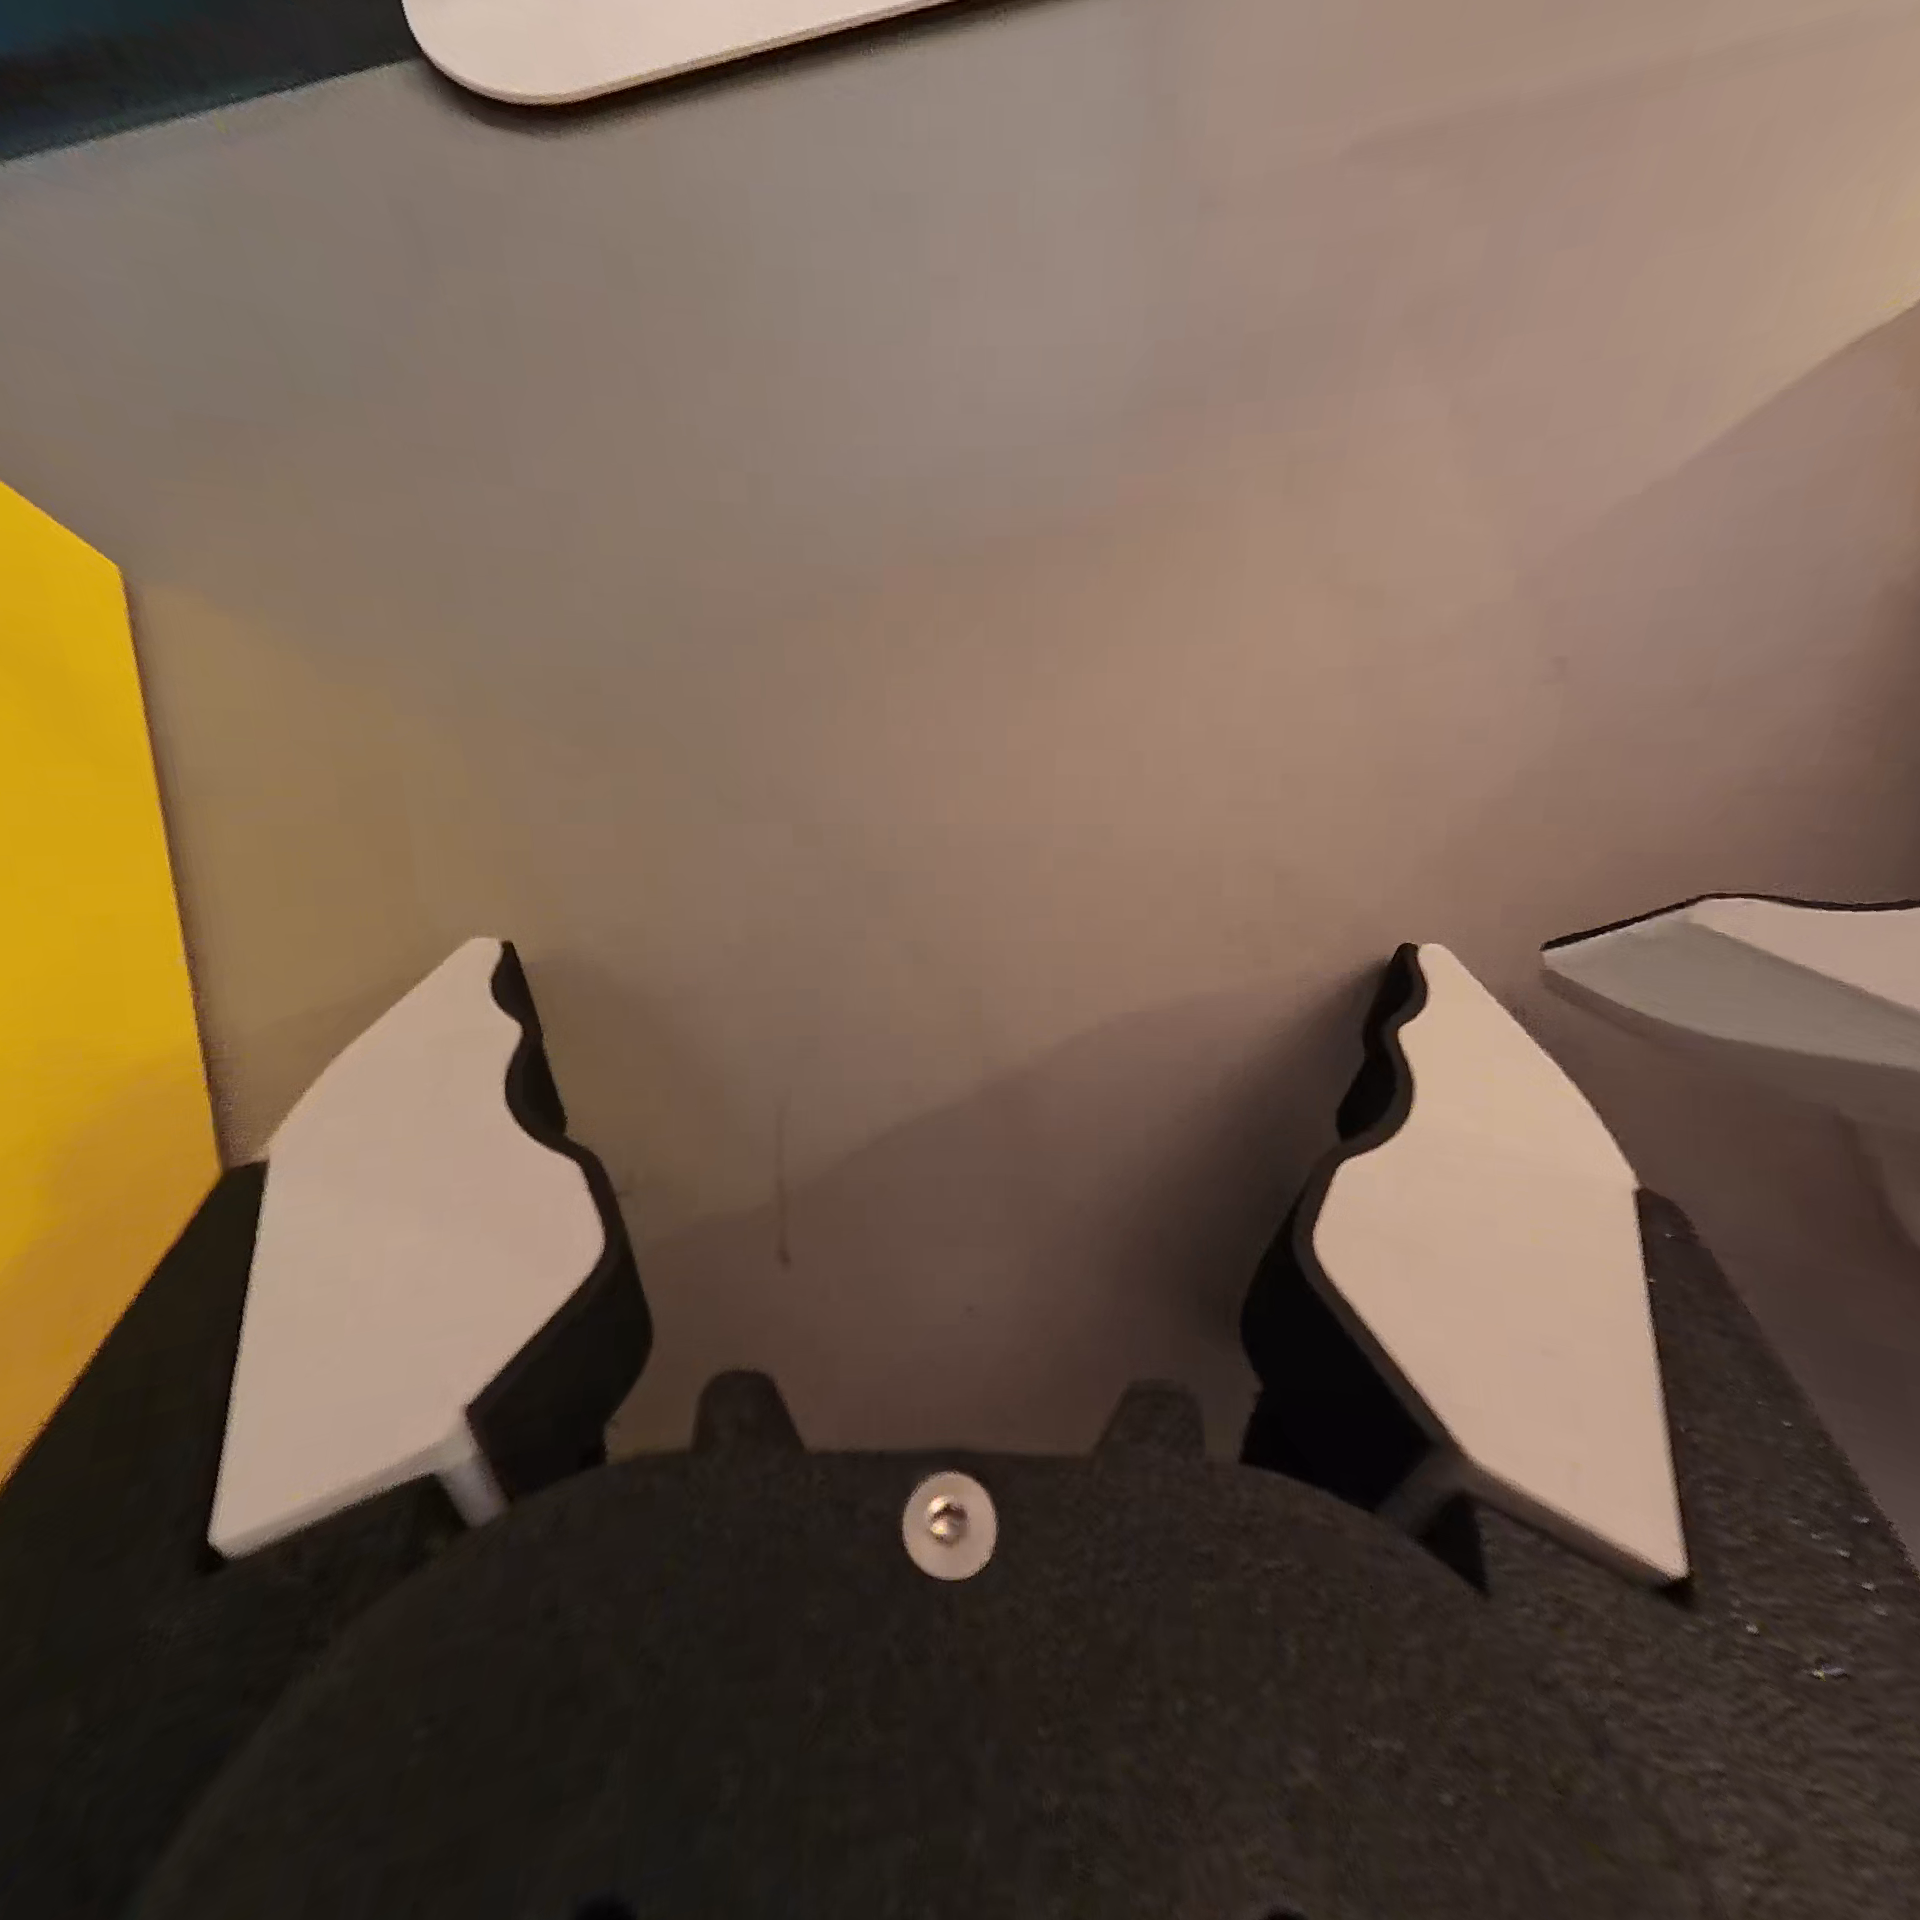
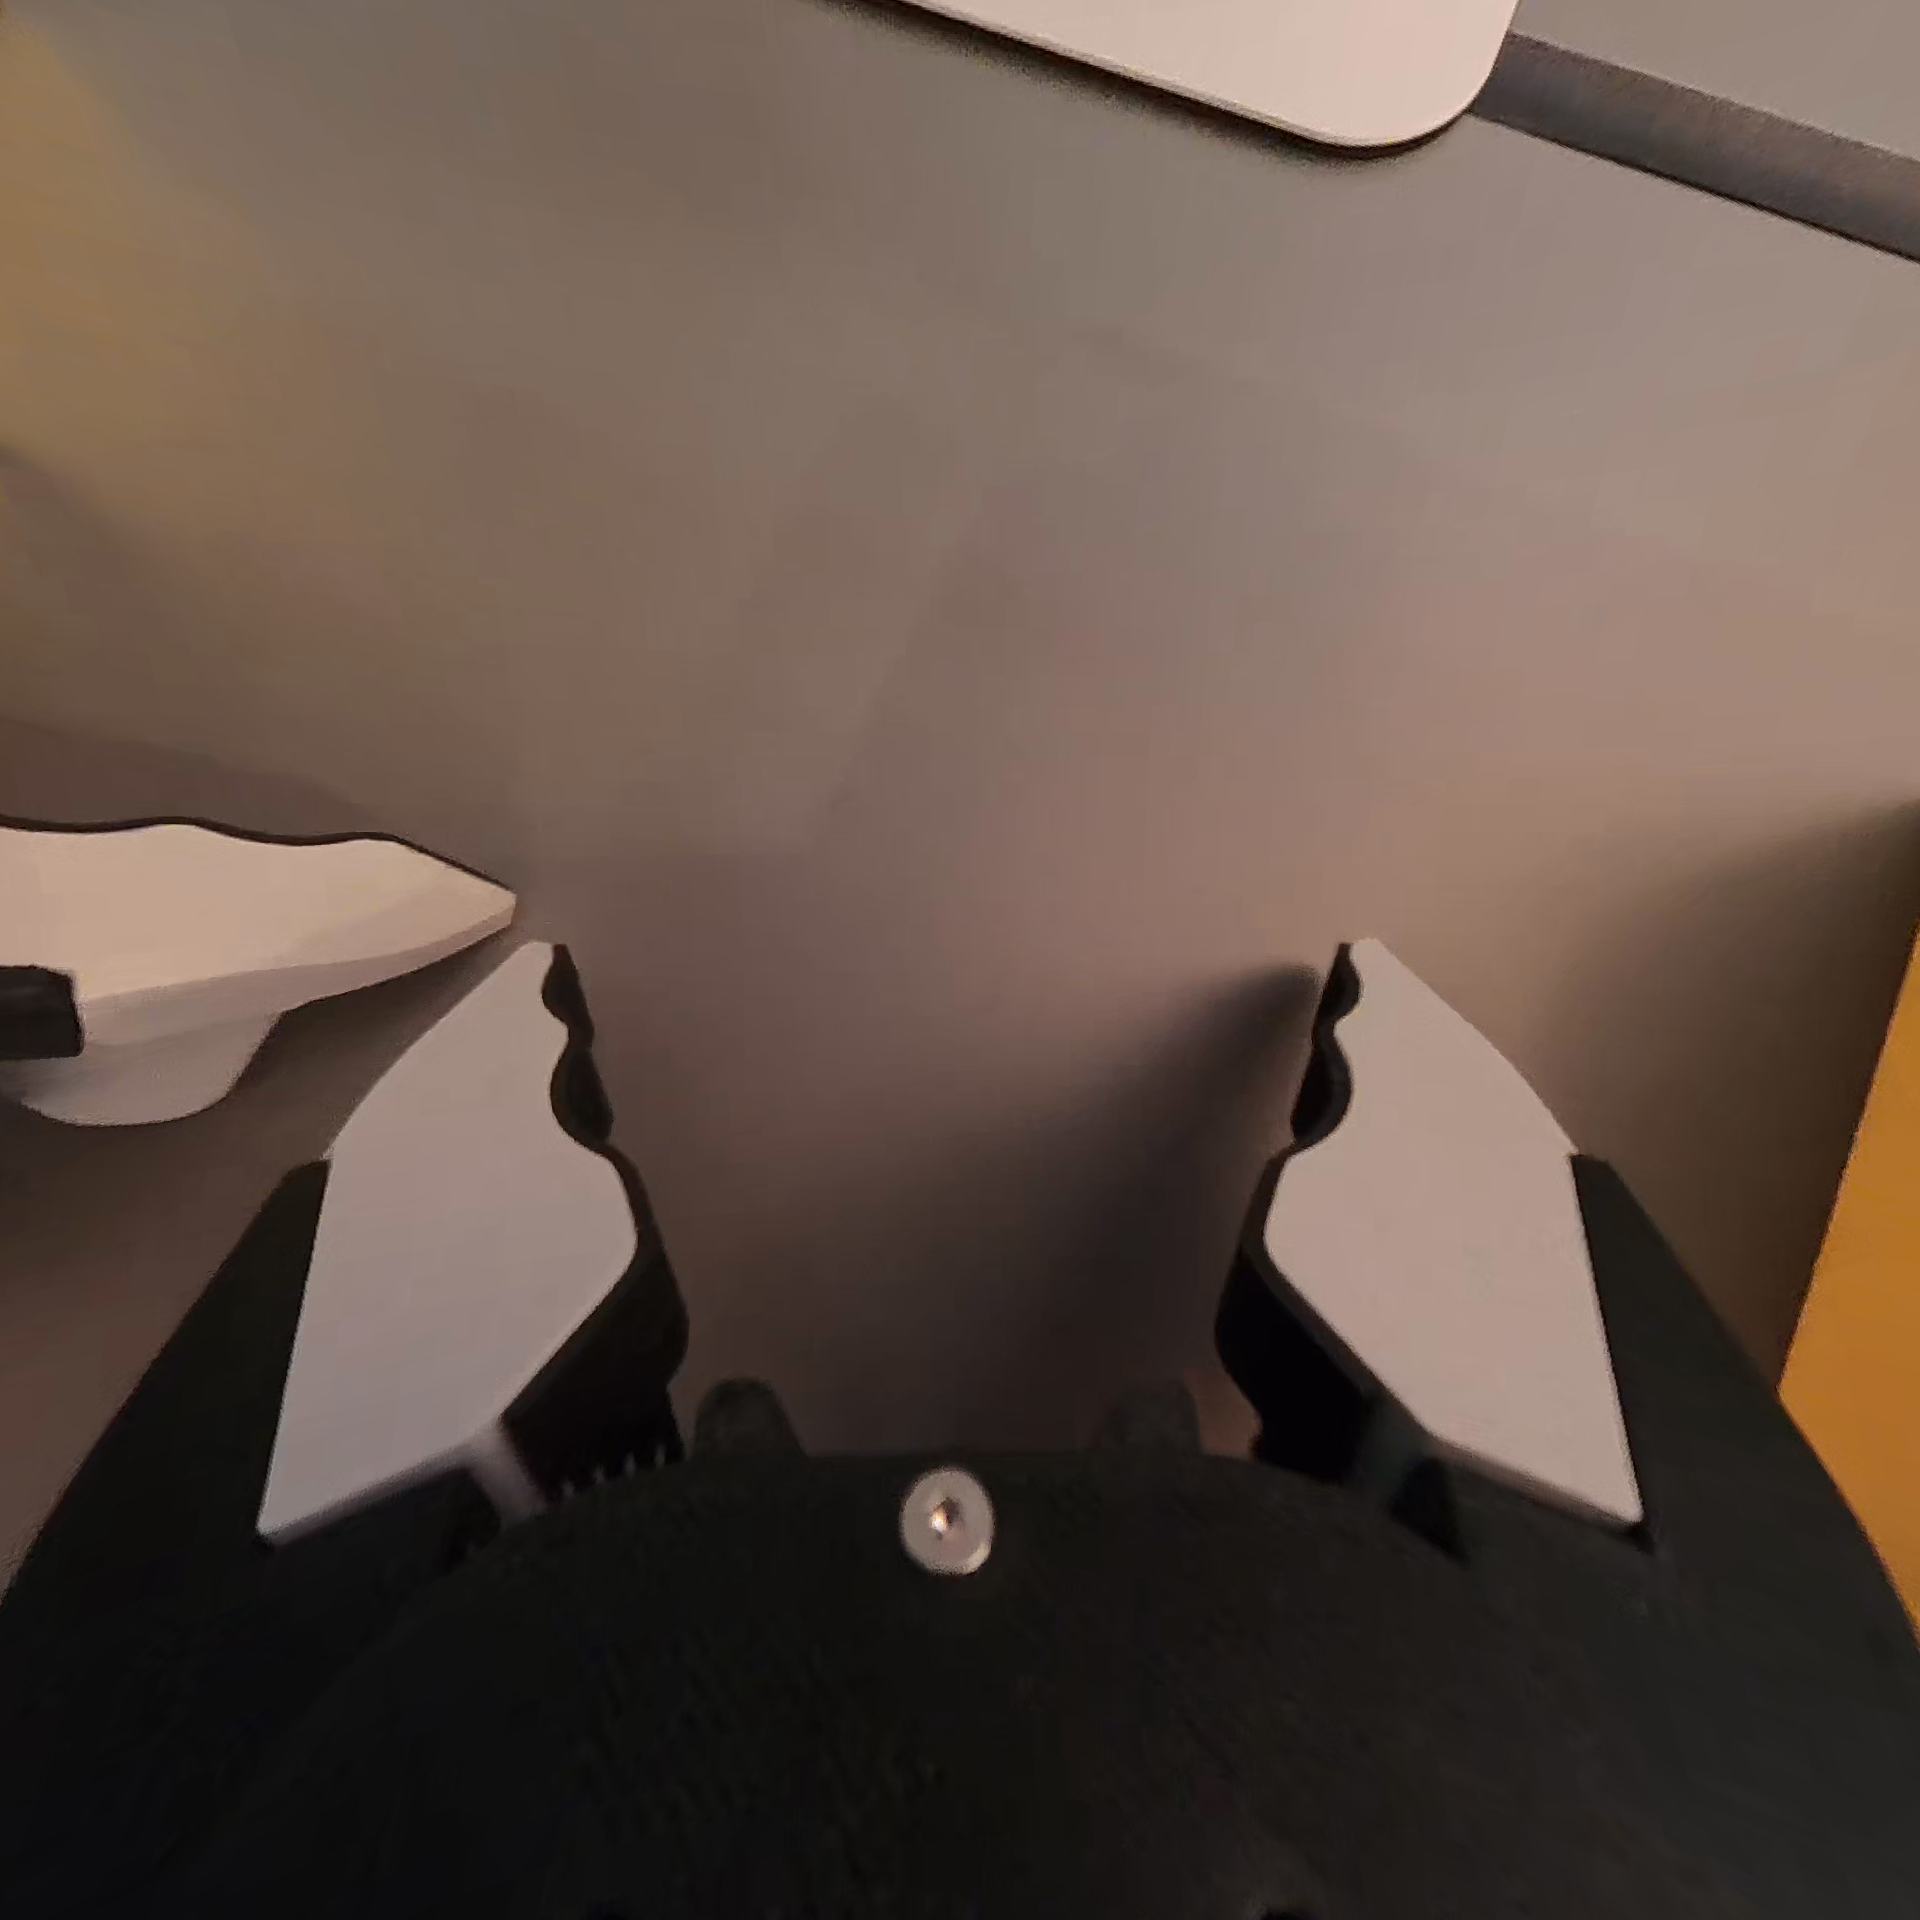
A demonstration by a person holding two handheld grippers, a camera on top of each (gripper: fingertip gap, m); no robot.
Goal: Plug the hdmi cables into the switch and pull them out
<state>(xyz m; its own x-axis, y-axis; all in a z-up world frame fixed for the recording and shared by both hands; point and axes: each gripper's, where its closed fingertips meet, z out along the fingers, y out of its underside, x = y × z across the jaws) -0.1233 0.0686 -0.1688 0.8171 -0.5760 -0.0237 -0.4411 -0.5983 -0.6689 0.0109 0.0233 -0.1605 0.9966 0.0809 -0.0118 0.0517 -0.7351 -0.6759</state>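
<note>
My left gripper (image 1: 956,956) is open and empty, its white fingers spread wide over a bare grey tabletop (image 1: 935,571). My right gripper (image 2: 951,956) is also open and empty over the same grey surface (image 2: 935,571). A white finger of the right gripper (image 1: 1766,987) shows at the right edge of the left wrist view. A white finger of the left gripper (image 2: 239,935) shows at the left of the right wrist view. No HDMI cable and no switch show in either view.
A flat white rounded-corner slab lies at the far end of the table (image 1: 644,42) (image 2: 1299,62). A yellow surface borders the table on the left (image 1: 73,935), and an orange-yellow one on the right (image 2: 1870,1247). A dark strip runs along the table's far edge (image 2: 1714,135).
</note>
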